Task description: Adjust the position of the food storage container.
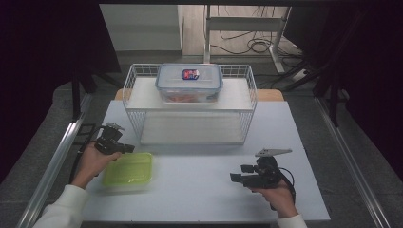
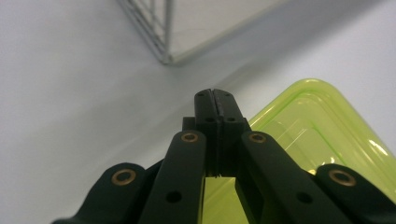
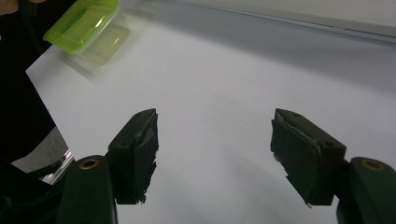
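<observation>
Your left gripper (image 2: 215,95) hung with its jaws pressed together and empty, just above the corner of the yellow-green lidded plastic container (image 1: 128,170) at the white table's (image 1: 199,190) near left. Your right gripper (image 3: 215,140) stood wide apart, holding nothing.

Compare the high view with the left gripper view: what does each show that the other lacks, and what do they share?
High view alone: the clear lidded box on the rack's upper shelf, and the open right hand-held gripper. Left gripper view alone: a close look at the left hand-held gripper, its jaws pressed together with nothing between. Shared: the green-lidded container, the wire rack and the white table.
</observation>
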### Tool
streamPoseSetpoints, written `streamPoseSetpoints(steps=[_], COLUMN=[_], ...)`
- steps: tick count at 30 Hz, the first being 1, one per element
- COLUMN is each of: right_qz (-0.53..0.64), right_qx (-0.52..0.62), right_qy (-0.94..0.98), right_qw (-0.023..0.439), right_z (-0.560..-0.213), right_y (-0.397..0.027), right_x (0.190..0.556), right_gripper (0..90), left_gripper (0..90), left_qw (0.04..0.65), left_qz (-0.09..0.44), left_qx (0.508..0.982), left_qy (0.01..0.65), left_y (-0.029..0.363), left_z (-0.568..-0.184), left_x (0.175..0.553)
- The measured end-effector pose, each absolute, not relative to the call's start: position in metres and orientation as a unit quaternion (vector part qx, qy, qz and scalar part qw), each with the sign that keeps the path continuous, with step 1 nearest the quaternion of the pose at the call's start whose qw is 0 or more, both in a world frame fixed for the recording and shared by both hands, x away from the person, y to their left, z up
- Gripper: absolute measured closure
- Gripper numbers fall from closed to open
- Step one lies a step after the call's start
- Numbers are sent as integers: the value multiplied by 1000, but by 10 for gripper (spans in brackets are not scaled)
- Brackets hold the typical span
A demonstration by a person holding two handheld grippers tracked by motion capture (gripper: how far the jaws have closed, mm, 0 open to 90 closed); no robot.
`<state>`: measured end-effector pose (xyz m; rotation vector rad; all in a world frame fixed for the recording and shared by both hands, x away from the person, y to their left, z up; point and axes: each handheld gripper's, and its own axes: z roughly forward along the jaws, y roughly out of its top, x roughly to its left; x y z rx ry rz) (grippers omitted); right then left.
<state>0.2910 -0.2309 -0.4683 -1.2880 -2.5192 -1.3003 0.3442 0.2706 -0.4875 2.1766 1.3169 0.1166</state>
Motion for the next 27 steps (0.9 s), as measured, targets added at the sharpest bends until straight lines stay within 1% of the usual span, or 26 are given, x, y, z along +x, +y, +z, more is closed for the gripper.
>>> streamPoseSetpoints(steps=[3,6,10,14,20,23,27], right_qz=[-418,-419,-419,-420,-421,-422,-424], right_qx=[-415,-417,-419,-419,-421,-423,-426], right_qy=[-808,-807,-806,-805,-803,-802,-799], right_qw=[13,13,15,15,17,16,15], right_z=[-470,-469,-469,-469,-468,-468,-468], right_y=[-232,-233,-234,-234,-234,-235,-238], right_x=[292,291,291,291,291,291,290], right_gripper=[321,321,321,321,320,321,321], left_gripper=[900,900,900,900,900,900,900], left_qw=[301,320,343,333,319,323,327], left_qz=[54,63,80,87,61,42,24], left_qx=[816,800,776,755,747,746,751], left_qy=[491,504,524,559,580,580,572], left_y=[273,287,312,345,368,369,361], left_z=[-483,-476,-466,-470,-495,-506,-515], left_x=[340,334,316,293,266,262,263])
